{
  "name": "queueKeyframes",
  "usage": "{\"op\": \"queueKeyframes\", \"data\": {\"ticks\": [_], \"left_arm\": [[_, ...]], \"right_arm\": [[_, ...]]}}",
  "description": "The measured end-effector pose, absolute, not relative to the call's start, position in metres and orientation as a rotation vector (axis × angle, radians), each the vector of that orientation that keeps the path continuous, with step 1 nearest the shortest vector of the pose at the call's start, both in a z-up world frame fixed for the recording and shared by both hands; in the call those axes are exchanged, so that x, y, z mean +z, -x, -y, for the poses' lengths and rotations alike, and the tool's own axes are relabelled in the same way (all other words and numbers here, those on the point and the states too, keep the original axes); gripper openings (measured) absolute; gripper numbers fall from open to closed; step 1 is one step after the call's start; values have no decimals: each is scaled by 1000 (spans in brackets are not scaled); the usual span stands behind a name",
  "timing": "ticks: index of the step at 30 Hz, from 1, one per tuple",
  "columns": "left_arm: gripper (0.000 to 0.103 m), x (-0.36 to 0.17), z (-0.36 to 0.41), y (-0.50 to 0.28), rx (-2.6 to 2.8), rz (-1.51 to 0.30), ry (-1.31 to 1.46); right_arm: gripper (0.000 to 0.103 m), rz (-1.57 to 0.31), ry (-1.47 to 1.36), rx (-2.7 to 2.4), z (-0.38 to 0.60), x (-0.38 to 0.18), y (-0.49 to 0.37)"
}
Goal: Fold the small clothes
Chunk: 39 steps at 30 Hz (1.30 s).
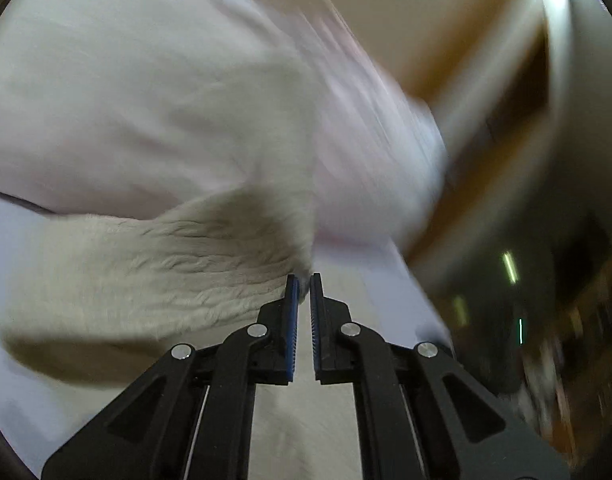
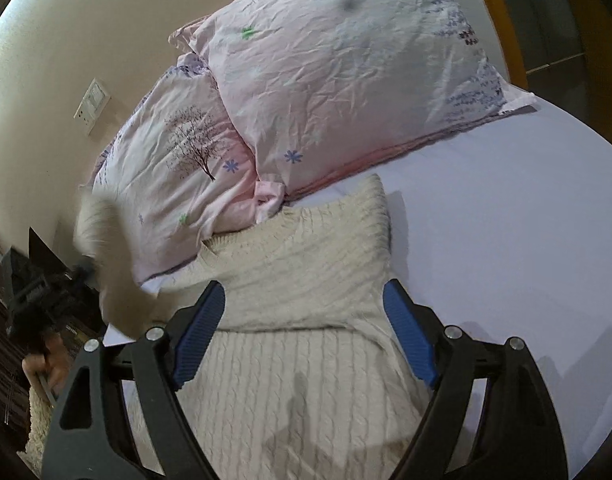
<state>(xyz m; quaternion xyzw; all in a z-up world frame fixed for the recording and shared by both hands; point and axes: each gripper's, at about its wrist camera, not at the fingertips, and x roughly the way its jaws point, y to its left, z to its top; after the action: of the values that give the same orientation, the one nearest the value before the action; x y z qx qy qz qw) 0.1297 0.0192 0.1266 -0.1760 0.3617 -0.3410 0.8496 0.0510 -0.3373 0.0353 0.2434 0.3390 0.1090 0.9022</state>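
left gripper point(image 1: 304, 292) pinched narrow on a corner of the cream knit sweater point(image 2: 302, 344); thin bite only, cloth showing just between the tips of the blue pads point(image 1: 293, 320). sleeve point(image 1: 146, 280) lifted and draped off to the left of the fingers, blurred, so moving fast. right gripper point(image 2: 304, 332) spread wide, holding nothing, hovering over the sweater body with the knit directly between and below the two pads point(image 2: 200, 336). sweater flat on the pale sheet point(image 2: 505, 240), one sleeve already across the chest ahead of the right fingers, collar end touching the pink pillows point(image 2: 325, 88) beyond the fingertips.

risks, judged:
- shallow bite at the left tips: heavy knit plus a quick swing likely to pull the corner free, dropping the sleeve short or crooked.
- nothing pinning the body: drag from the lifted sleeve could shift or bunch the sweater and undo the fold already laid.
- collar against the pillows: cloth pushed forward could ride up onto them and wrinkle.
- ribbed pads on loose knit: snagging a loop on release plausible.
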Motion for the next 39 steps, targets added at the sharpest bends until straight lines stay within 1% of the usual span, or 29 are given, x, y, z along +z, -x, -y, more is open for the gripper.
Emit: {"op": "queueKeyframes", "data": {"ticks": [2, 3, 5, 9, 11, 12, 13, 14, 15, 16, 19, 21, 24, 25, 27, 28, 29, 30, 31, 32, 34, 35, 36, 39], "left_arm": [[5, 106, 15, -118, -803, -873, 308], [5, 102, 15, -112, -805, -885, 296], [5, 97, -3, -90, -782, -879, 295], [6, 96, -68, -42, -716, -845, 341], [8, 94, -110, -12, -655, -834, 348], [17, 89, -129, 4, -631, -845, 366], [35, 83, -147, 20, -608, -859, 391], [45, 78, -158, 34, -587, -865, 412], [63, 73, -170, 51, -579, -871, 431], [70, 64, -182, 68, -583, -878, 462], [73, 42, -197, 95, -595, -904, 542], [73, 25, -194, 101, -599, -936, 551], [73, 3, -180, 96, -603, -989, 551], [73, -2, -174, 93, -610, -996, 562], [73, -12, -166, 87, -617, -1001, 603], [72, -16, -165, 86, -620, -1003, 621], [70, -22, -159, 83, -619, -1014, 641], [64, -25, -156, 81, -613, -1024, 641], [54, -29, -152, 78, -599, -1037, 639], [50, -32, -152, 79, -594, -1045, 648], [23, -40, -154, 78, -588, -1060, 694], [17, -44, -156, 76, -584, -1065, 723], [8, -46, -157, 76, -586, -1066, 744], [7, -34, -154, 77, -614, -1040, 761]], "right_arm": [[81, -703, -505, 240, 347, 38, -35], [82, -701, -498, 246, 353, 40, -26], [88, -698, -487, 266, 365, 42, -4], [88, -727, -538, 388, 387, 33, 42], [88, -758, -562, 436, 395, 25, 61], [88, -793, -571, 476, 399, 16, 76], [88, -819, -572, 492, 400, 11, 83], [88, -865, -571, 511, 400, 3, 92], [88, -939, -570, 523, 400, -11, 103], [88, -984, -572, 530, 399, -21, 108], [88, -1098, -621, 541, 395, -55, 117], [88, -1121, -669, 562, 390, -75, 113], [87, -1116, -763, 630, 382, -96, 102], [85, -1108, -793, 657, 378, -101, 96], [74, -1090, -841, 708, 373, -110, 93], [61, -1080, -861, 738, 370, -113, 93], [47, -1071, -875, 759, 368, -115, 93], [38, -1066, -880, 773, 366, -114, 92], [22, -1059, -880, 783, 365, -114, 93], [14, -1052, -879, 795, 365, -113, 93], [10, -1025, -866, 815, 365, -107, 95], [9, -1011, -858, 825, 365, -103, 96], [8, -993, -847, 838, 366, -97, 95], [8, -920, -812, 882, 363, -68, 93]]}}
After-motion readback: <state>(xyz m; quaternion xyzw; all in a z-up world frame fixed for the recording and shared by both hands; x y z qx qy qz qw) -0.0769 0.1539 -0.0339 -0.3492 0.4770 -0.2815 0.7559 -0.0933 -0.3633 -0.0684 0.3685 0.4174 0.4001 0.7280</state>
